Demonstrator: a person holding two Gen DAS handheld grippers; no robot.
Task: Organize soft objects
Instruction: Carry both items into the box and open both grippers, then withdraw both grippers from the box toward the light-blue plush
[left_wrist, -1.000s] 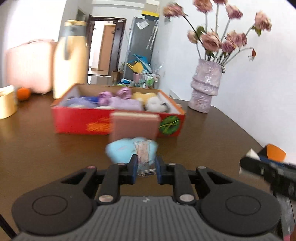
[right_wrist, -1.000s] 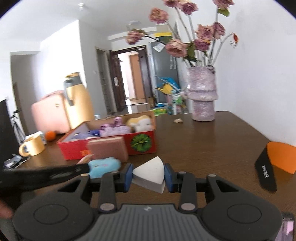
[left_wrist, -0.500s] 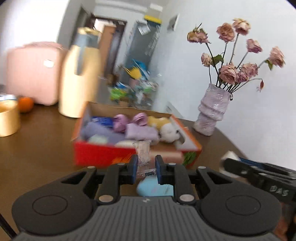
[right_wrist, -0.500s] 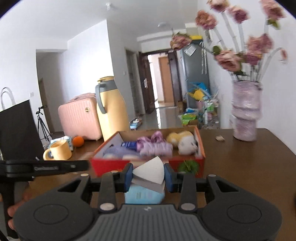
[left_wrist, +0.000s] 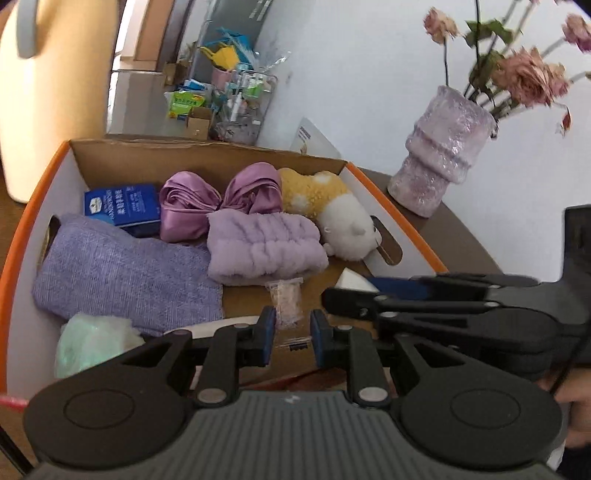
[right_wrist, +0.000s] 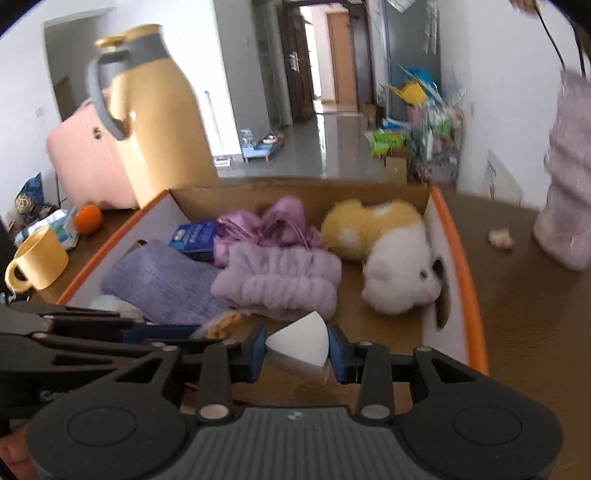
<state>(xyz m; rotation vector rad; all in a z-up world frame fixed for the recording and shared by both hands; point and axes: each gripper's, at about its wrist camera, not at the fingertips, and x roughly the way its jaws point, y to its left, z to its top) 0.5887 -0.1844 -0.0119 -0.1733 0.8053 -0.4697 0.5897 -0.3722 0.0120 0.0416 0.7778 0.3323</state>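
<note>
Jaws over box (left_wrist: 402, 225) on brown table (right_wrist: 524, 314).

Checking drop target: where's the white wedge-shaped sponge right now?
The white wedge-shaped sponge sits clamped in the right gripper, over the near edge of the orange-rimmed cardboard box, just in front of the fluffy lilac headband.

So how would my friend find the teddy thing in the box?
Look in the orange-edged cardboard box on the brown table. At its right end, against the side wall, lies the plush toy. It is the only yellow and white thing there; its neighbours, the fluffy headband and the satin bow, are purple.
</note>
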